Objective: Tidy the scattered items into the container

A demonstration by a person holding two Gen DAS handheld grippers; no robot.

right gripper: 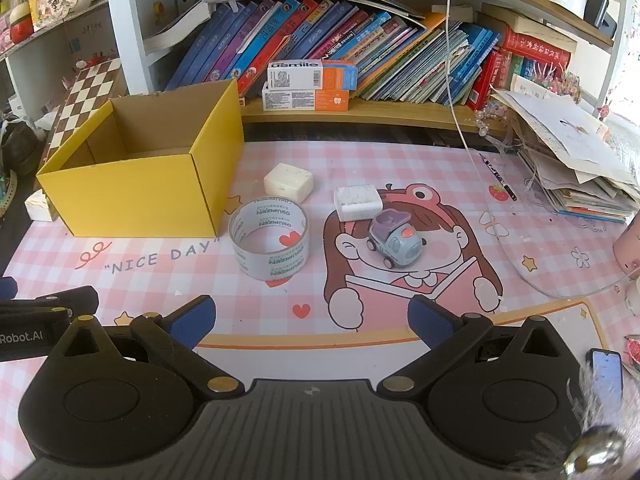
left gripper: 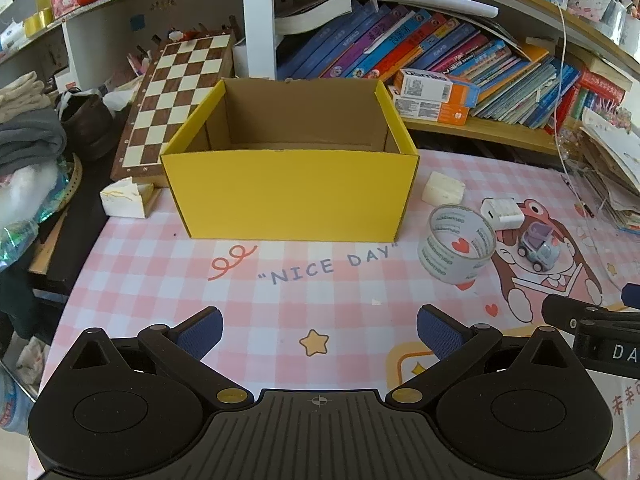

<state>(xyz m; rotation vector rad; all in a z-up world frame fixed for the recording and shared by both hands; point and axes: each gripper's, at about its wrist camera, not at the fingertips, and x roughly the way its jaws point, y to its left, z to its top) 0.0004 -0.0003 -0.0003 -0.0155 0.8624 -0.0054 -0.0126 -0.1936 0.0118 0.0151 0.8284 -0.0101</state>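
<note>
An open yellow cardboard box (left gripper: 288, 196) stands empty on the pink checked mat; it also shows in the right wrist view (right gripper: 132, 200). To its right lie a roll of clear tape (right gripper: 269, 238) (left gripper: 456, 249), a cream soap bar (right gripper: 289, 182) (left gripper: 443, 187), a white charger block (right gripper: 358, 202) (left gripper: 502, 213) and a small grey-purple toy car (right gripper: 395, 243) (left gripper: 539, 249). My left gripper (left gripper: 318, 330) is open and empty, in front of the box. My right gripper (right gripper: 312, 320) is open and empty, in front of the tape and car.
A chessboard (left gripper: 176, 96) leans behind the box at left. A shelf of books (right gripper: 360, 56) runs along the back. A paper stack (right gripper: 576, 176) sits at right, a white cable (right gripper: 472, 152) trails over the mat, and a phone (right gripper: 608, 376) lies at the near right.
</note>
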